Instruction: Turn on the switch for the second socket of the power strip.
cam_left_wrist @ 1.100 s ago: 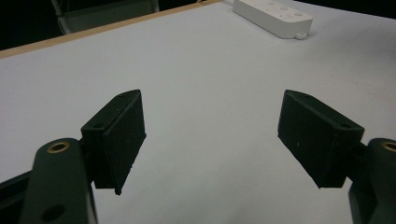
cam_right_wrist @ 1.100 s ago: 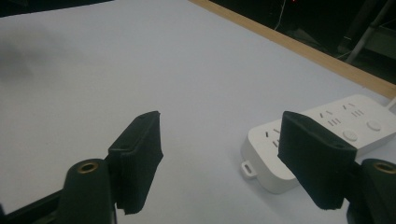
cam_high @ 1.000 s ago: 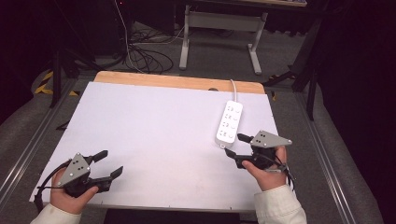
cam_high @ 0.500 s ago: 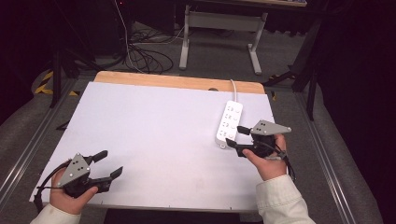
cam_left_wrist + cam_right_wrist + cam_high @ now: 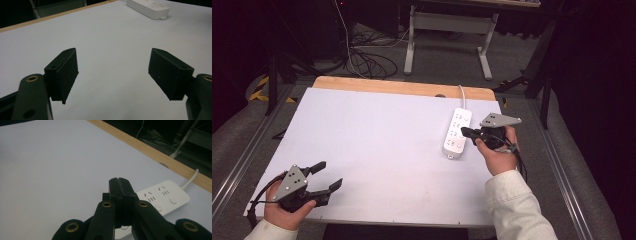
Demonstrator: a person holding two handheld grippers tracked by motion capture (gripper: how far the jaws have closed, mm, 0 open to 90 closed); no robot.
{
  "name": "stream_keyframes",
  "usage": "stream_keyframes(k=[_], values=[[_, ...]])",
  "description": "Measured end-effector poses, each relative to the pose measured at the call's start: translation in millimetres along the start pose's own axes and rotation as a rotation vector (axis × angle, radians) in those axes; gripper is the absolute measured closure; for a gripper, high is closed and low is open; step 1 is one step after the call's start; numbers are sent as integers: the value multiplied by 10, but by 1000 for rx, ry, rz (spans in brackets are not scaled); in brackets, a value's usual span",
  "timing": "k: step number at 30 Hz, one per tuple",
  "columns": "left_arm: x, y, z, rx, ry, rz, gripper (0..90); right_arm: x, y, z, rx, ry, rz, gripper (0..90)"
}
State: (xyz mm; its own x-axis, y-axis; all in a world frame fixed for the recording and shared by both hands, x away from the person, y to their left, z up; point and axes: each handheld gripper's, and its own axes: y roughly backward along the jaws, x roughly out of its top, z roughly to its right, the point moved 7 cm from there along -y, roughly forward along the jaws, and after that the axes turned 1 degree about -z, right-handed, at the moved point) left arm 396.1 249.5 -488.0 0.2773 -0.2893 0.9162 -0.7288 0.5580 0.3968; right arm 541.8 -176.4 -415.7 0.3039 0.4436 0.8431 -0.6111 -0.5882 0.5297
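White counter (image 5: 377, 145) held a strip (image 5: 456, 132) far right; right tongs (image 5: 464, 132), just closed empty, hovered over it, left tongs (image 5: 326, 176) apart. Pressing off-centre could shove it sideways.

The table (image 5: 377, 145) is covered by a smooth, matt white sheet; along its far edge runs a strip of bare pale wood (image 5: 402, 88) with a satin look. The power strip (image 5: 457, 132) at the right is smooth white plastic with a slight sheen, and its cable (image 5: 461, 95) looks like white plastic too. Both grippers' fingers (image 5: 65, 72) are matt black plastic, faintly grainy, with brass-coloured metal eyelets at the joints. A dull grey metal plate (image 5: 500, 120) tops the right gripper (image 5: 465, 132). The right sleeve (image 5: 512, 200) is cream cloth.
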Motion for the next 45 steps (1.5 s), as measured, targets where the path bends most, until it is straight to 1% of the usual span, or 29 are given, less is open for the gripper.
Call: stream_keyframes(k=[2,3,5,6,7,11,12,13,14,15,16,19,21,22,24,25,29,32,37,39,40,41,45], values=[[-5,2,6,-1,7,0,242,11,-51,46,-6,-5,-8,900],[-6,7,-1,1,-2,-3,242,13,-75,70,-10,-11,-12,900],[-11,12,1,3,6,-2,242,18,-121,122,-19,-18,-16,900],[-13,16,-3,5,5,-2,242,18,-121,122,-19,-18,-16,900],[-16,19,-4,8,7,-2,242,18,-155,167,-30,-30,-22,900],[-22,25,-6,9,11,-4,243,15,-209,264,-42,-56,-22,900],[-21,23,-8,11,10,-4,243,15,-209,264,-42,-56,-22,900],[-21,21,-8,11,10,-4,242,11,-222,289,-44,-67,-21,900],[-21,20,-10,10,7,-4,243,0,-245,344,-54,-82,-21,900],[-21,18,-10,10,6,-5,243,-7,-258,375,-60,-87,-20,900],[-21,18,-9,9,5,-5,243,-7,-258,375,-60,-87,-20,900],[-21,19,-7,10,11,-4,243,-39,-311,488,-71,-99,-21,900],[-25,16,-4,8,17,-4,242,-46,-329,514,-75,-102,-23,900],[-25,16,-12,12,9,-6,243,-56,-347,541,-80,-101,-27,900],[-28,15,-13,15,12,-10,244,-73,-386,588,-89,-109,-34,900],[-29,15,-15,18,13,-12,247,-83,-432,622,-91,-118,-37,900],[-42,1,-26,24,32,-17,247,-96,-495,661,-98,-123,-45,900],[-42,2,-28,26,32,-18,247,-129,-583,733,-122,-125,-70,900],[-45,-3,-38,35,28,-19,251,-169,-637,786,-133,-143,-84,900],[-52,-1,-50,44,29,-27,255,-208,-672,818,-138,-159,-96,900],[-53,-3,-50,45,40,-25,255,-208,-672,818,-138,-159,-96,900],[-55,0,-59,47,36,-27,255,-224,-682,830,-141,-164,-103,900],[-57,-8,-48,41,40,-29,255,-277,-731,864,-146,-177,-124,900]])
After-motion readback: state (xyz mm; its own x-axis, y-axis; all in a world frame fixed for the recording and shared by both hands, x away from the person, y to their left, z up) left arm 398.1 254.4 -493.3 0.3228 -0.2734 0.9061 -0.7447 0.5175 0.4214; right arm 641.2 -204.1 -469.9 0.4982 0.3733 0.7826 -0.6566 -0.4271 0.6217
